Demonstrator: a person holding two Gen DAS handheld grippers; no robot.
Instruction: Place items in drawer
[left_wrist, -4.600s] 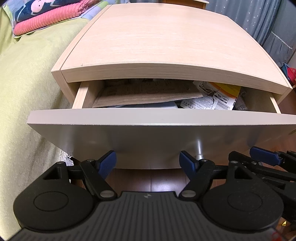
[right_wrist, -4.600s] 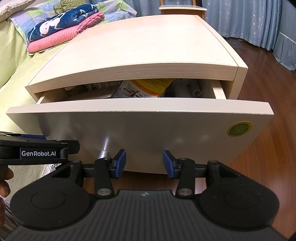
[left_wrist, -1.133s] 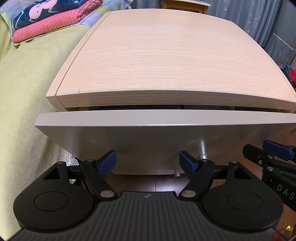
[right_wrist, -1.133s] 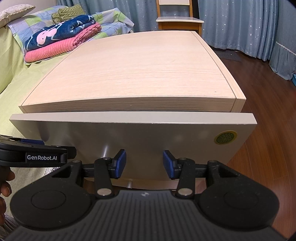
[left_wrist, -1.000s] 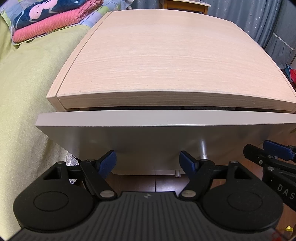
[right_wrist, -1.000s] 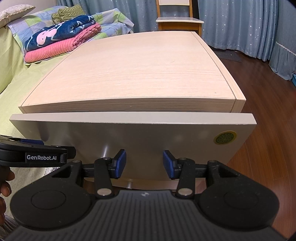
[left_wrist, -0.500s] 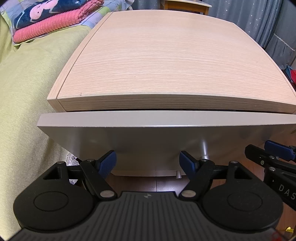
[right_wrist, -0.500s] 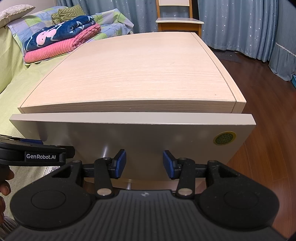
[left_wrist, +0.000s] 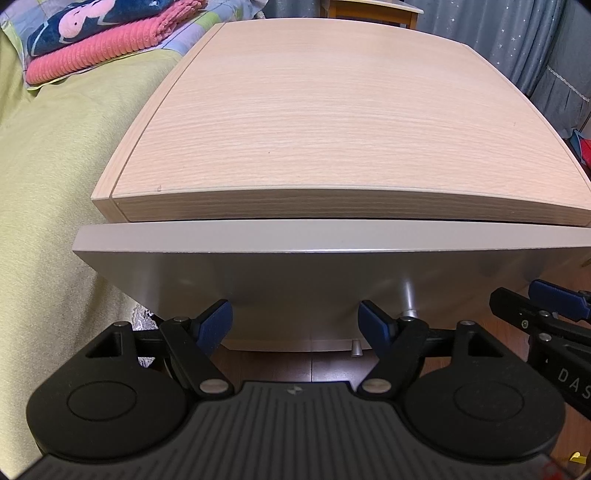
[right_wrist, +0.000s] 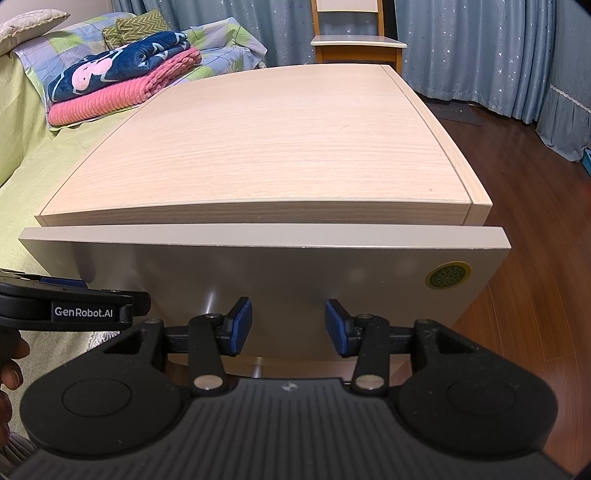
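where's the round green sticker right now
In the right wrist view, the green sticker sits on the drawer front, near its upper right corner, just right of the open right gripper.

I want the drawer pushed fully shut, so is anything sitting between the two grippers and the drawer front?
Nothing visible does. The left gripper and right gripper are both open and empty, right in front of the grey drawer front. Only its metal handle projects there, beside the left gripper's right finger. The drawer looks practically closed under the cabinet top.
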